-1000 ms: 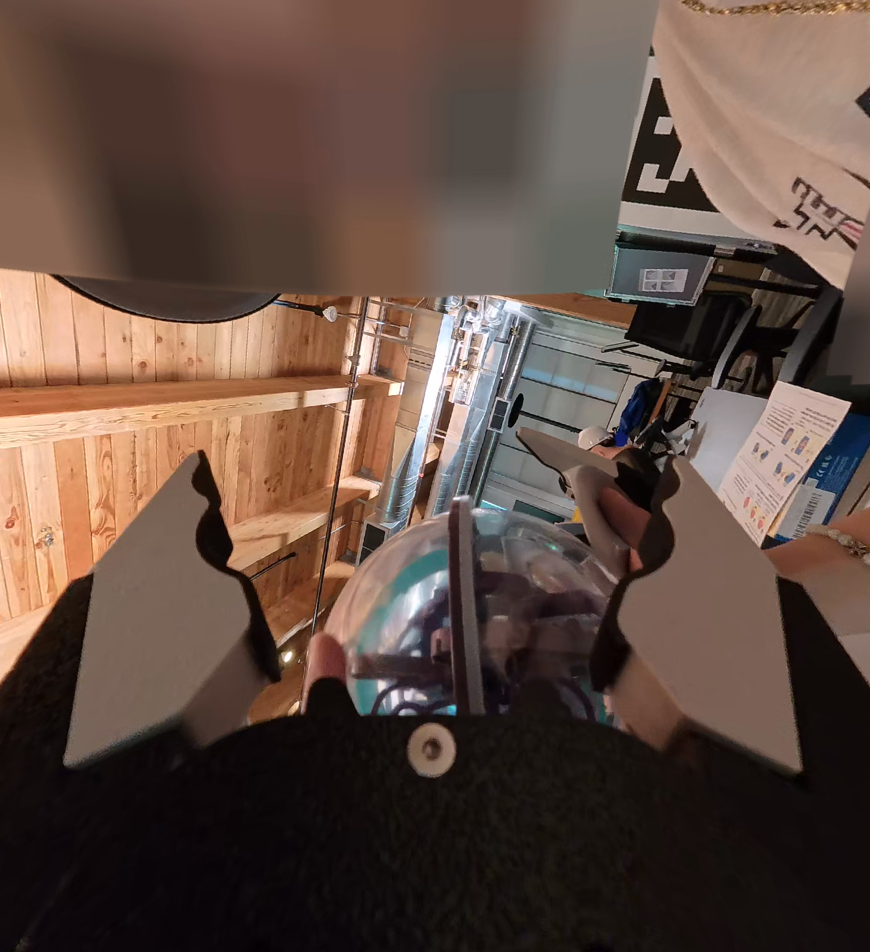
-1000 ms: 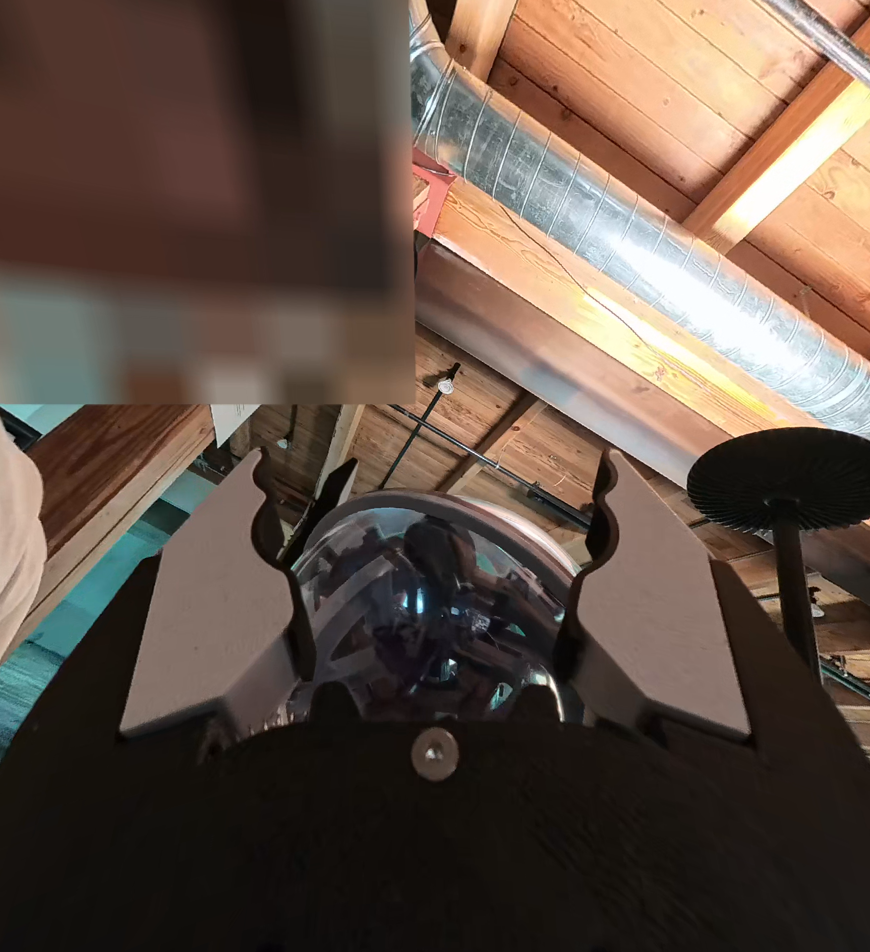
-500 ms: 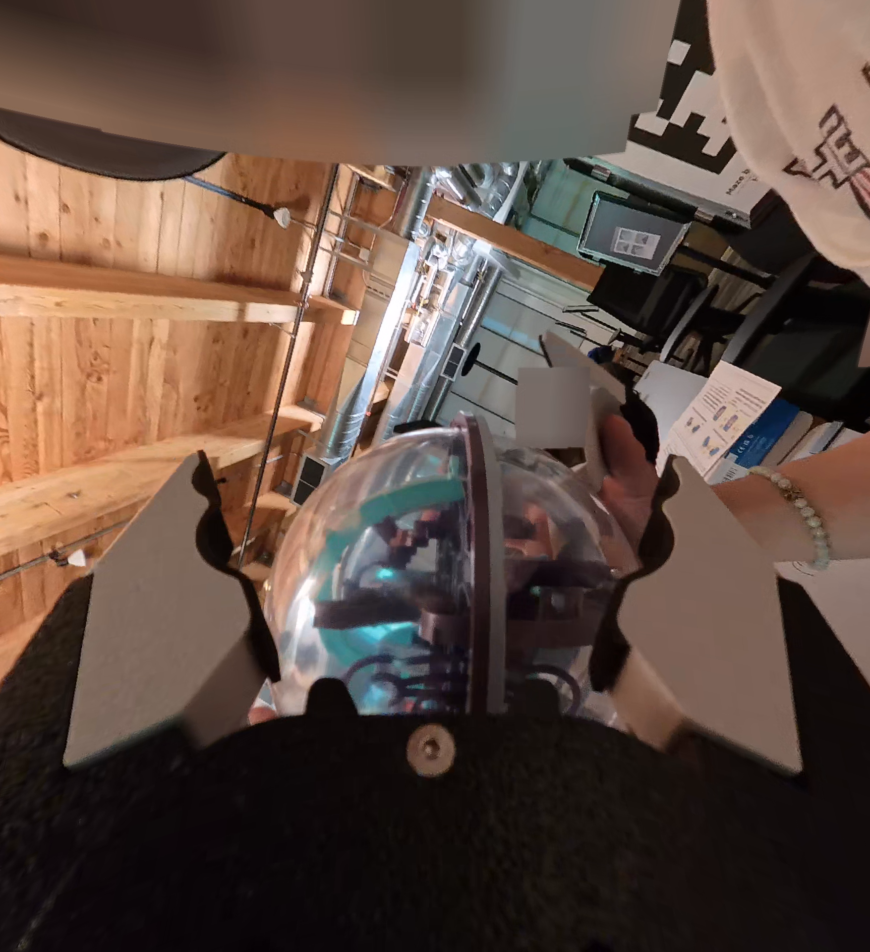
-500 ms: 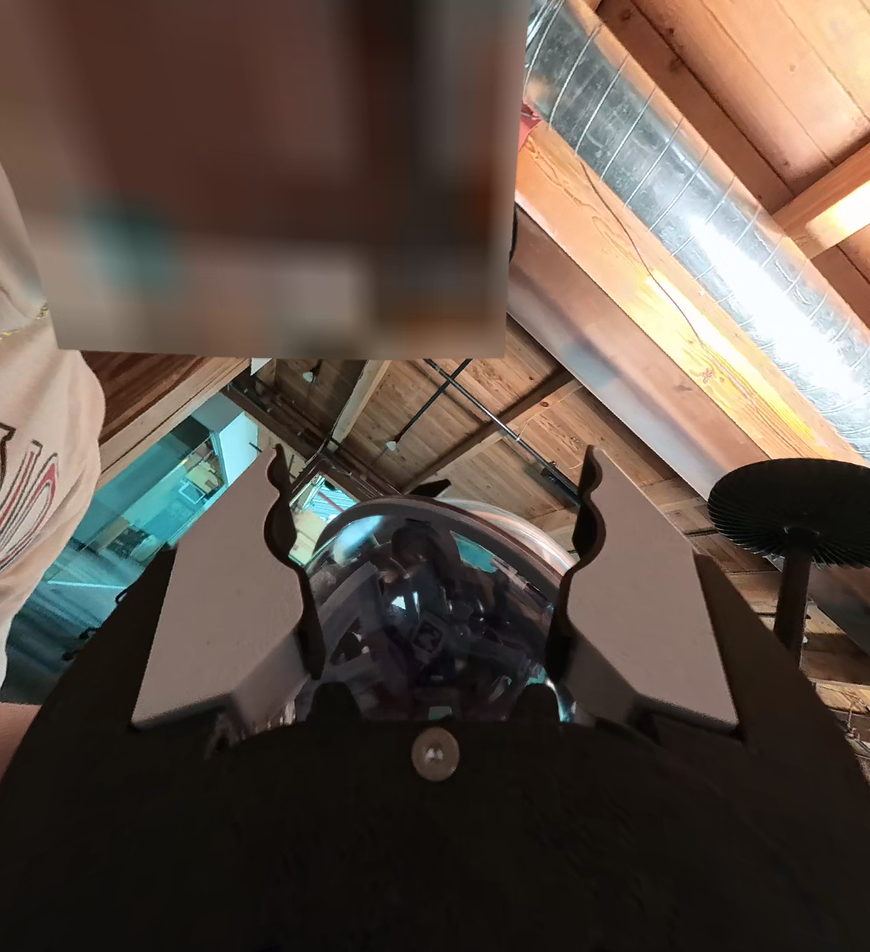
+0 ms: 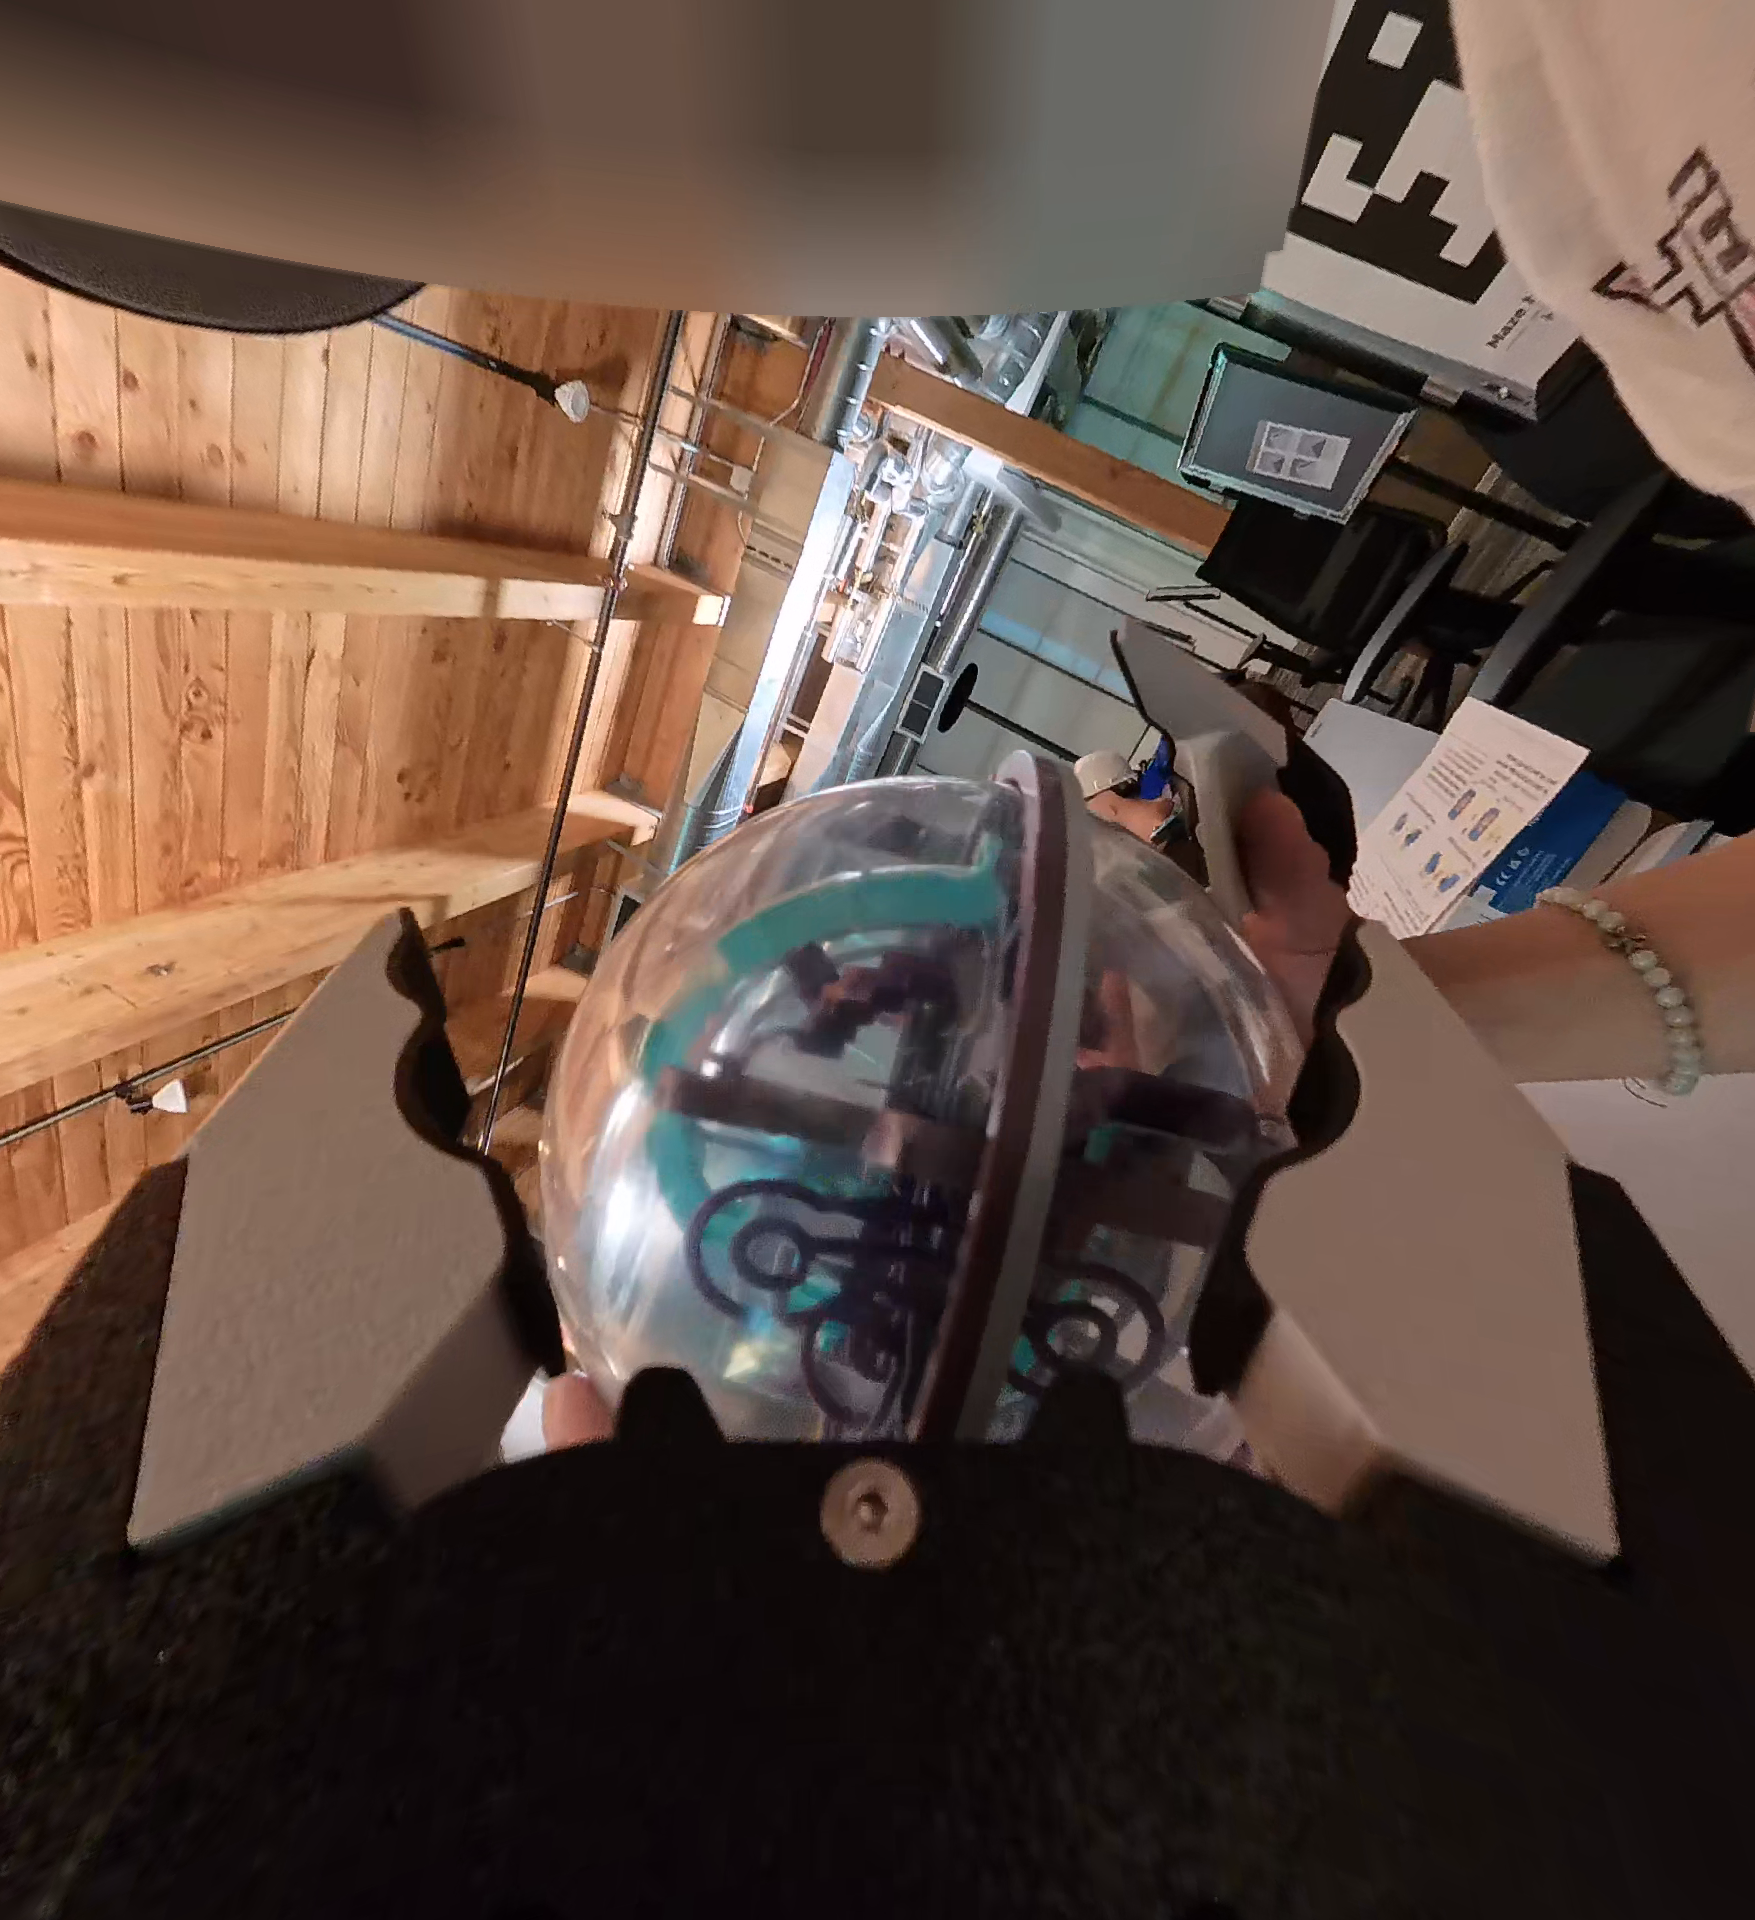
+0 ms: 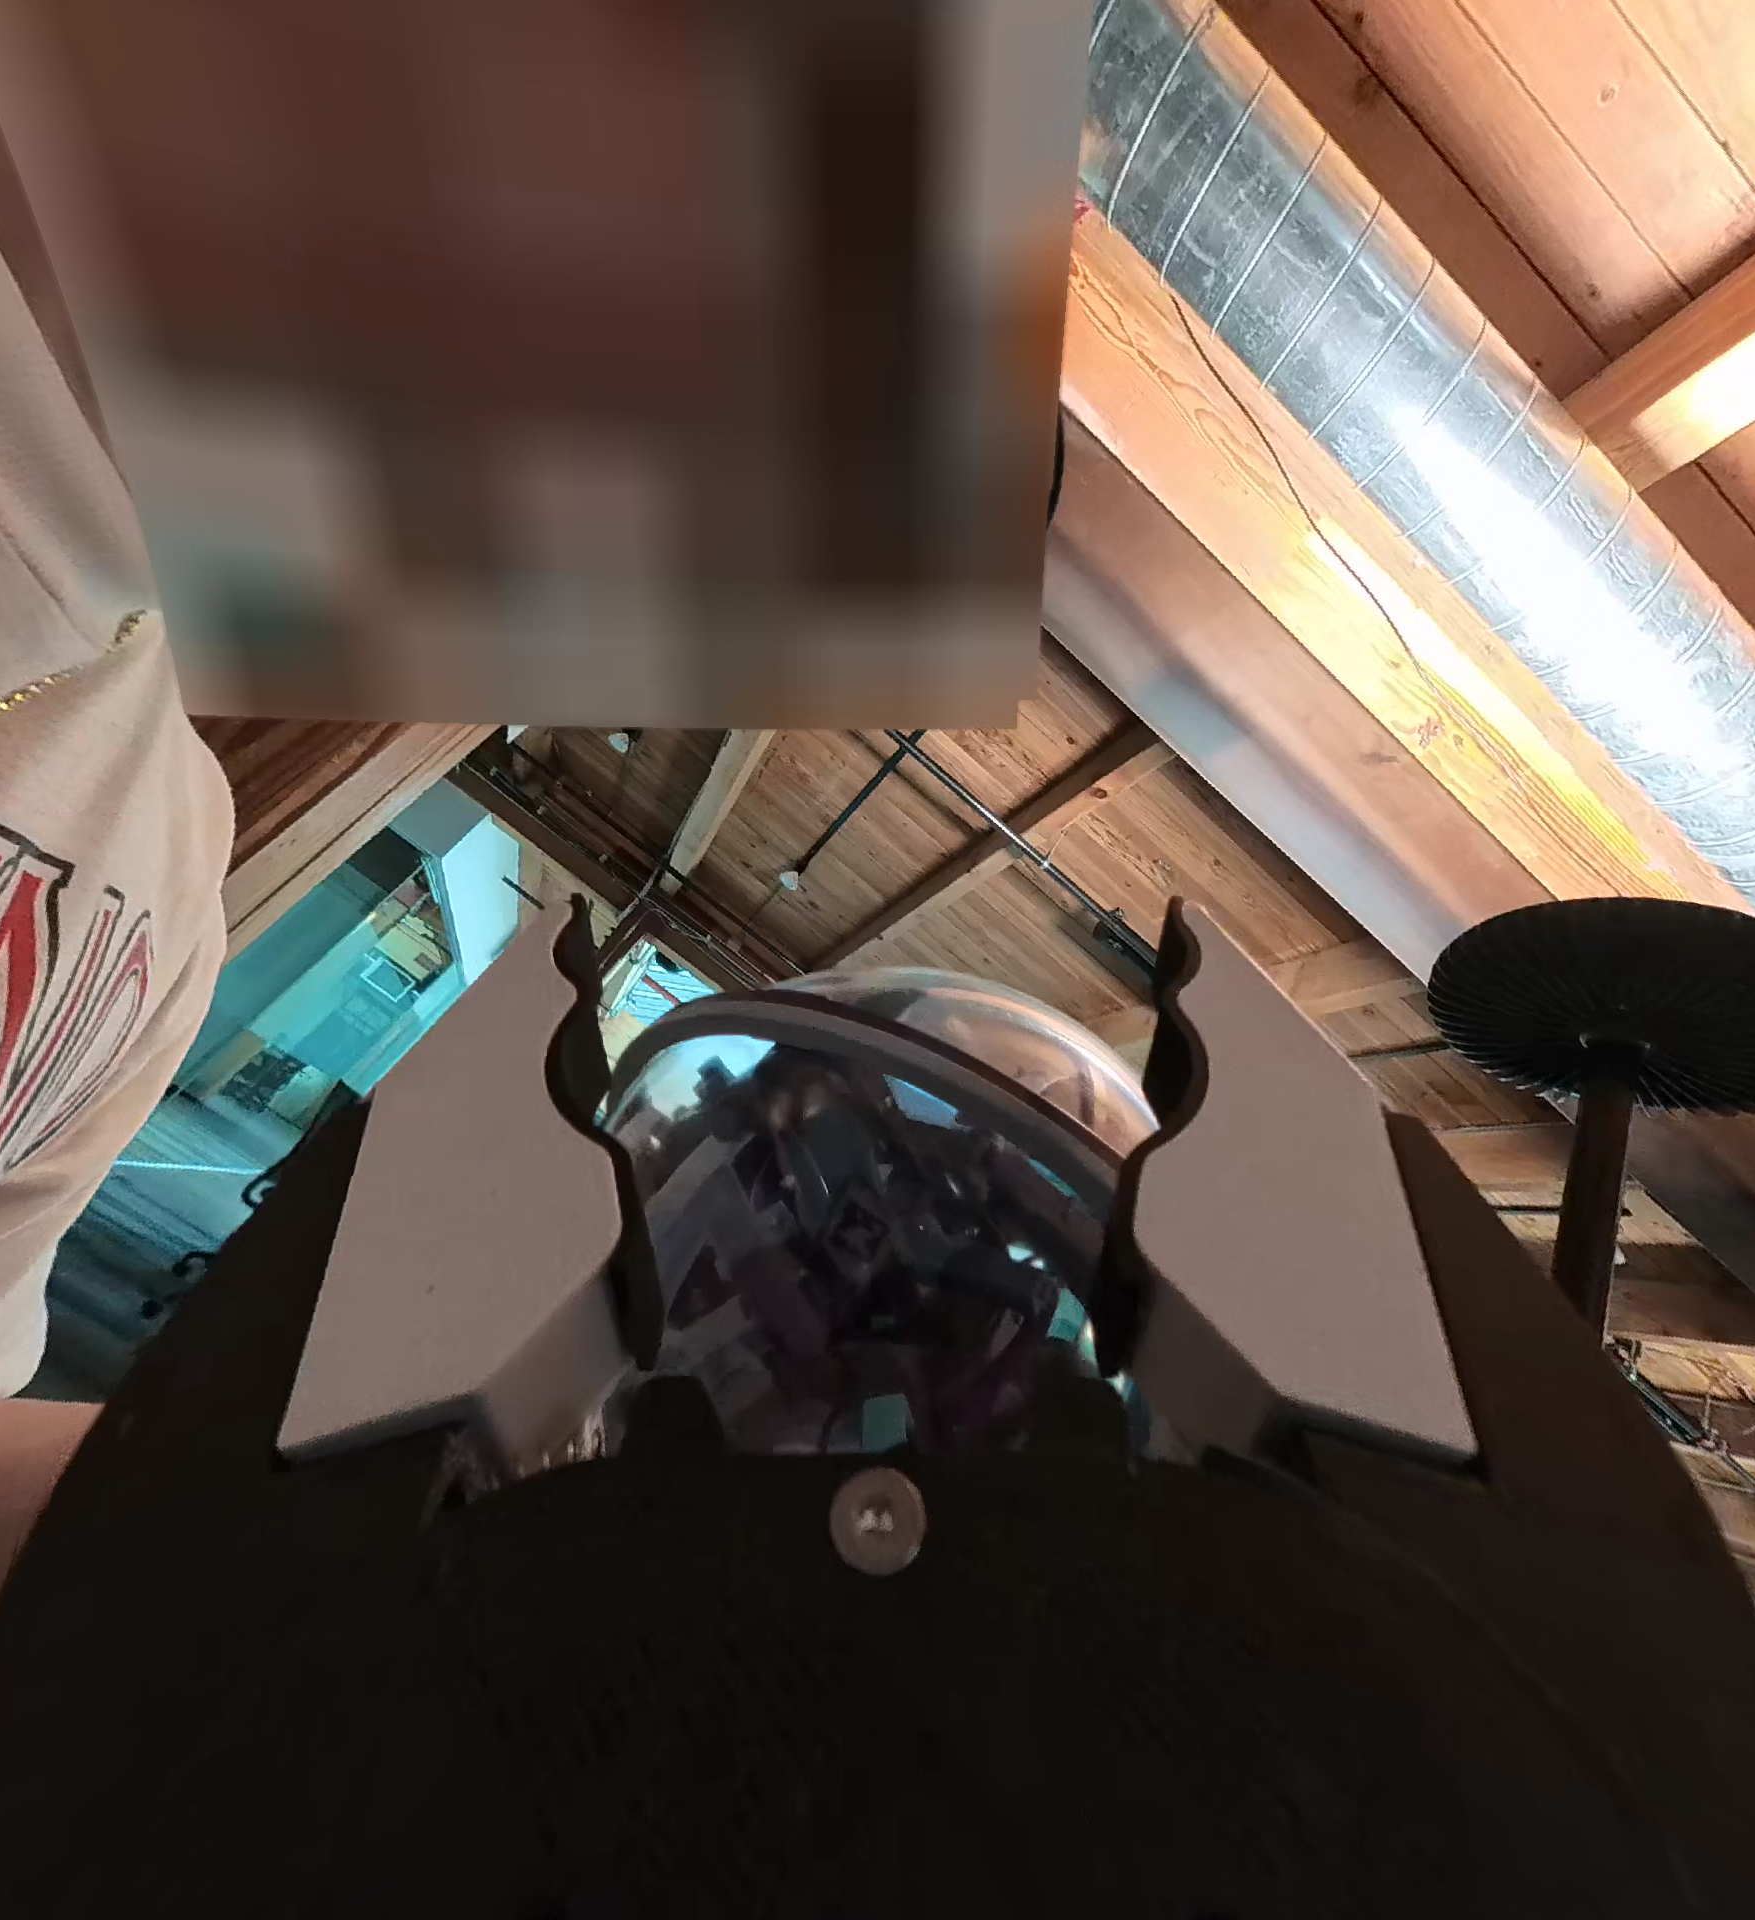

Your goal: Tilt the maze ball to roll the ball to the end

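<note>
The maze ball [image 5: 852, 1091] is a clear sphere with a grey equator ring and teal and dark purple tracks inside. It is held up in the air between both grippers. My left gripper [image 5: 883, 935] has a finger on each side of it and is shut on it. My right gripper [image 6: 875, 925] is shut on the same ball [image 6: 883, 1195] from another side. Its grey finger [image 5: 1205, 748] and the hand holding it show behind the ball in the left wrist view. I cannot pick out the small rolling ball inside.
Both views point upward at a wooden plank ceiling [image 5: 177, 644], a silver duct [image 6: 1475, 499] and a black round disc on a pole [image 6: 1631, 1018]. A person's white printed shirt [image 6: 21, 987] is close on the left. Papers [image 5: 1455, 821] and dark chairs [image 5: 1372, 582] are at the right.
Both grippers have turned with the ball between them. In the left wrist view the ball has risen and shows more of its dome; the right wrist view has swung towards the shirt.
</note>
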Tool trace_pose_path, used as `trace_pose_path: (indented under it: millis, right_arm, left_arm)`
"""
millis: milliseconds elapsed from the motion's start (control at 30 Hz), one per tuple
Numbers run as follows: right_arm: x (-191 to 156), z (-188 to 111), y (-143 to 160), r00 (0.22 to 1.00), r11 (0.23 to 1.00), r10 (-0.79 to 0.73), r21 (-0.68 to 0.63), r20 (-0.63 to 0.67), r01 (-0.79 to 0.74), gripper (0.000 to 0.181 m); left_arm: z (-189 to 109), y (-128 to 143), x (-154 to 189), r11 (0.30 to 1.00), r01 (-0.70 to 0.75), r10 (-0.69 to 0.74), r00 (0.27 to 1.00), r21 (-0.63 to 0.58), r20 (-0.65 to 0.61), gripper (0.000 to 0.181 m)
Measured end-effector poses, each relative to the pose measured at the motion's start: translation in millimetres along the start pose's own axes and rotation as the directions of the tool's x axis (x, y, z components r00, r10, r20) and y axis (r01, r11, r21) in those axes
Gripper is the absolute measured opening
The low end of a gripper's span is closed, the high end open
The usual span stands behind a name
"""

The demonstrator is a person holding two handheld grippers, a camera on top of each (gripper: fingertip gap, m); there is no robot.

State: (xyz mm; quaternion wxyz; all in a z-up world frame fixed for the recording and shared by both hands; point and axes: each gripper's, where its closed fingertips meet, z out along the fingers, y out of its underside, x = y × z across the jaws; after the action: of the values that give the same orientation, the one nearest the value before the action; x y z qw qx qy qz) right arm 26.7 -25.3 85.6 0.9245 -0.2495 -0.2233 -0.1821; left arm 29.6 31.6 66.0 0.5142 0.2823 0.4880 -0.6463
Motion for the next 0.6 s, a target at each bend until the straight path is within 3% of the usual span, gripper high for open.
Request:
trace_pose_path:
  millis: [100, 267, 600]
  right_arm:
    - [-4, 1, 4, 1.0, 0.999, -0.011, -0.032, 0.003, 0.011, 0.105]
    - [-10, 7, 16, 0.994, 0.987, -0.107, -0.119, 0.011, 0.108, 0.115]
    - [-16, 6, 40, 0.982, 0.949, -0.185, -0.254, 0.031, 0.187, 0.136]
  left_arm:
    - [-7, -7, -2, 0.999, 0.012, -0.012, 1.0, 0.051, -0.007, 0.157]
    - [-24, -28, -19, 0.956, 0.13, -0.15, 0.987, 0.262, 0.056, 0.157]
    - [-39, -26, -26, 0.92, 0.173, -0.226, 0.968, 0.351, 0.113, 0.157]
